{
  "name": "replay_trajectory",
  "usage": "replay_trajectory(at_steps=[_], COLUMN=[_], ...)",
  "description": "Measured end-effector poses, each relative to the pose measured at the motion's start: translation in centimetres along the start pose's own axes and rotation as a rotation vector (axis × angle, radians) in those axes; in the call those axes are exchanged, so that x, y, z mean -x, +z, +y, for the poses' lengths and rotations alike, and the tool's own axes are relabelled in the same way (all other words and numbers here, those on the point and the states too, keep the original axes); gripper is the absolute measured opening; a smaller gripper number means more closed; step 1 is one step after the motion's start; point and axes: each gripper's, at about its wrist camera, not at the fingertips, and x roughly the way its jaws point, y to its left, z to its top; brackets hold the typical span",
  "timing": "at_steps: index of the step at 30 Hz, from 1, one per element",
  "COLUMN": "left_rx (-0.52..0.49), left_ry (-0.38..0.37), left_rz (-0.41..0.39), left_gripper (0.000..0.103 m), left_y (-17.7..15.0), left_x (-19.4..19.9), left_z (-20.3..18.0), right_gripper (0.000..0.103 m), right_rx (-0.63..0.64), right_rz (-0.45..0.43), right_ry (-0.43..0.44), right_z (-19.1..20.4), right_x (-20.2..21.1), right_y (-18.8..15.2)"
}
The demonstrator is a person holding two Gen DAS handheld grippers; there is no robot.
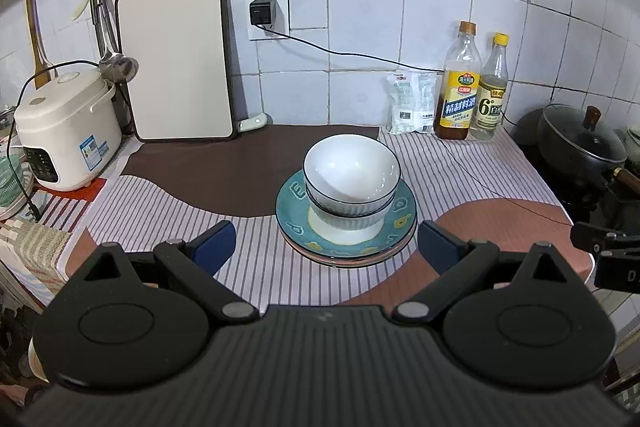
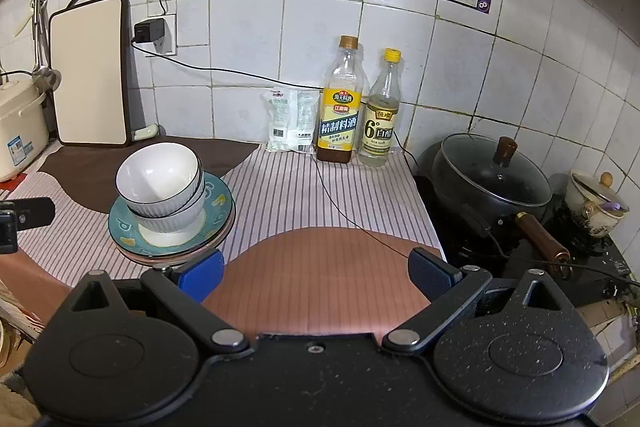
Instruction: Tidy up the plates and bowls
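Observation:
Two white ribbed bowls (image 1: 352, 179) with dark rims are nested and stand on a teal patterned plate (image 1: 294, 223), which lies on a pink plate below it, on the striped counter mat. The stack also shows in the right wrist view (image 2: 160, 183), left of centre. My left gripper (image 1: 326, 247) is open and empty, just in front of the stack, with its blue fingers on either side of the plate's near edge. My right gripper (image 2: 316, 271) is open and empty over the pink patch of the mat, to the right of the stack.
A rice cooker (image 1: 66, 131) and a leaning cutting board (image 1: 176, 63) stand at the back left. Two bottles (image 1: 458, 87) and a salt bag (image 1: 412, 103) stand against the tiled wall. A black lidded wok (image 2: 492, 175) sits on the stove at right. A cable (image 2: 340, 203) runs across the mat.

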Motion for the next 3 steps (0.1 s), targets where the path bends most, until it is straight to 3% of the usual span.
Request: replay_trajectory(at_steps=[3], left_rx=[-0.001], left_ry=[-0.002], left_rz=[-0.001], left_gripper=[0.099], left_y=[0.03], left_x=[0.06], left_z=[-0.03], right_gripper=[0.1], right_rx=[0.005], right_rz=[0.002], right_ry=[-0.007], right_z=[0.02], right_x=[-0.01], right_y=[0.03])
